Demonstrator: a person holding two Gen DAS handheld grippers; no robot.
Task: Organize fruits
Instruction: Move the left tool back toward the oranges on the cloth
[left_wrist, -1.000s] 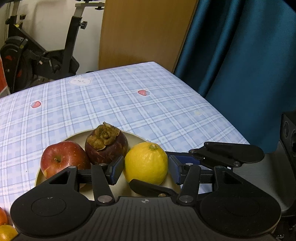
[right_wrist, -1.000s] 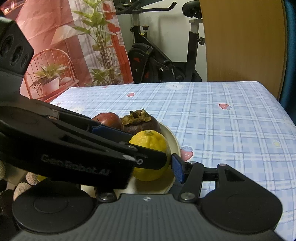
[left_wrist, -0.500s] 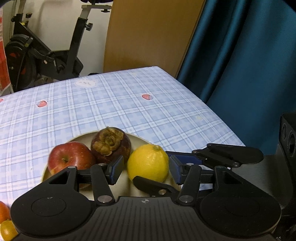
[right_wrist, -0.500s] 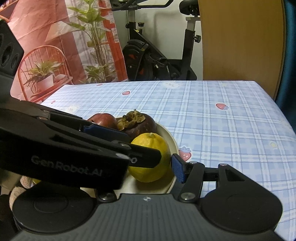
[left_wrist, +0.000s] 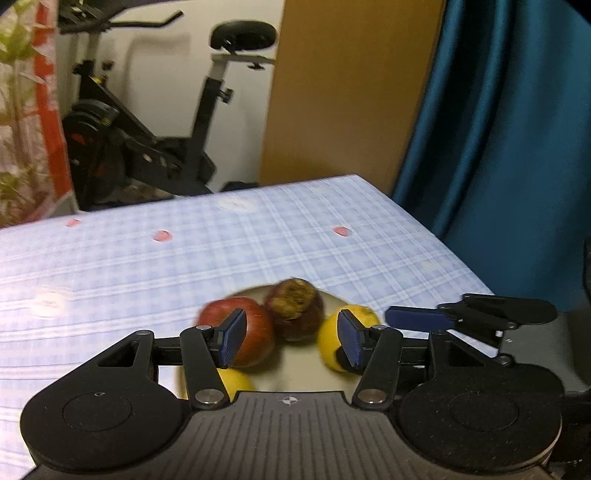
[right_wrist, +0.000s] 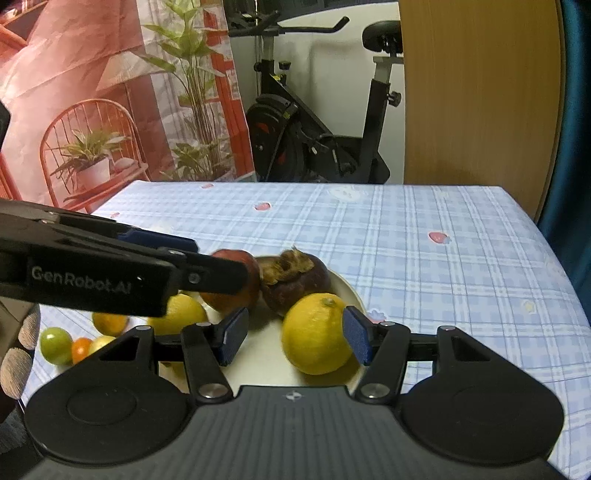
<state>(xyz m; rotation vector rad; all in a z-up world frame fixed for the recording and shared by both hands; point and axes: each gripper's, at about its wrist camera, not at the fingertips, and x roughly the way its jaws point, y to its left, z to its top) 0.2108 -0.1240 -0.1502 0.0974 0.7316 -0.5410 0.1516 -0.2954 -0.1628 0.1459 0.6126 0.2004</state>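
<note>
A cream plate (right_wrist: 349, 291) on the checked tablecloth holds a red apple (right_wrist: 231, 301), a dark purple mangosteen (right_wrist: 295, 282) and a yellow lemon (right_wrist: 316, 334). A second yellow fruit (right_wrist: 186, 317) lies at the plate's left. My left gripper (left_wrist: 291, 341) is open and empty, raised above the plate, with the apple (left_wrist: 249, 338), mangosteen (left_wrist: 295, 314) and lemon (left_wrist: 330, 341) beyond its pads. My right gripper (right_wrist: 293, 338) is open and empty; the lemon sits between its fingers, near the right pad (right_wrist: 356, 339).
Several small loose fruits lie on the cloth at the left: a green one (right_wrist: 55, 345), orange ones (right_wrist: 81, 349) and yellow ones. The table's right edge (right_wrist: 554, 266) meets a blue curtain. An exercise bike (right_wrist: 314, 140) stands behind the table.
My left gripper has lifted and swung left off the lemon, which now sits free on the plate. The right gripper's view has shifted slightly and now shows the loose fruits at the left.
</note>
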